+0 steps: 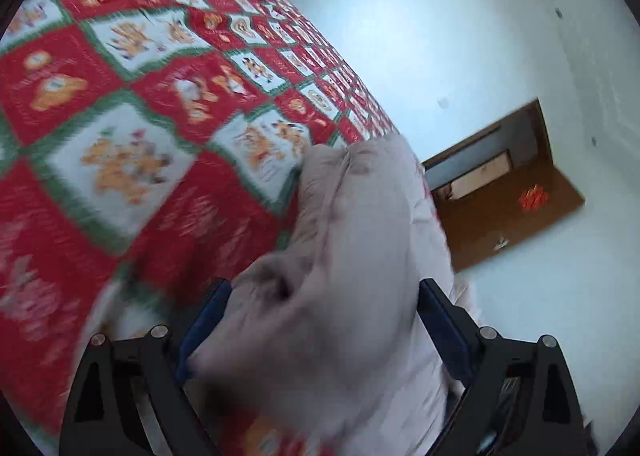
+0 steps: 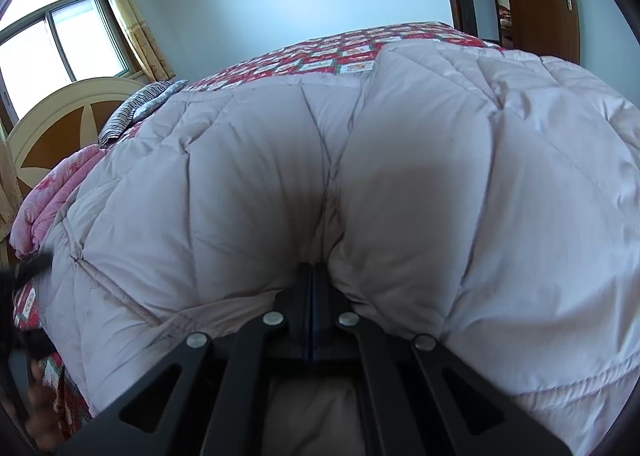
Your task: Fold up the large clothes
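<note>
left wrist view first: pretty blurry and tilted. the left gripper [image 1: 320,320] has its jaws spread wide, and a bunch of the quilt [image 1: 352,256] sits in the gap between the two blue fingers [image 1: 204,328]. the cloth fills the space and looks to touch both fingers, but with the blur i can't tell if it's really pinched or just lying there. the quilt is a pale pinkish-grey padded thing, running up and away from the gripper in a thick fold. under and beside it is the bedspread [image 1: 120,96], red and white squares with green borders and orange cartoon figures. off to the side there's a pale wall [image 1: 440,16] and a brown door [image 1: 512,208] with a red paper decoration on it.

right wrist view: much sharper. the right gripper [image 2: 312,276] is closed tight, the two fingers pressed together with a crease of the quilt [image 2: 400,196] clamped at the tips. the cloth puckers right into that spot and bulges out on both sides. the quilt spreads across most of the bed, stitched in big diamond shapes. beyond it you see a strip of the bedspread [image 2: 340,52]. at the head end there's a striped grey pillow [image 2: 140,108], a pink floral blanket [image 2: 52,192] just beside the quilt edge, and a cream and brown headboard [image 2: 60,124]. window [image 2: 60,40] with a yellow curtain [image 2: 132,24] behind that, door [image 2: 536,0] at the far corner.
</note>
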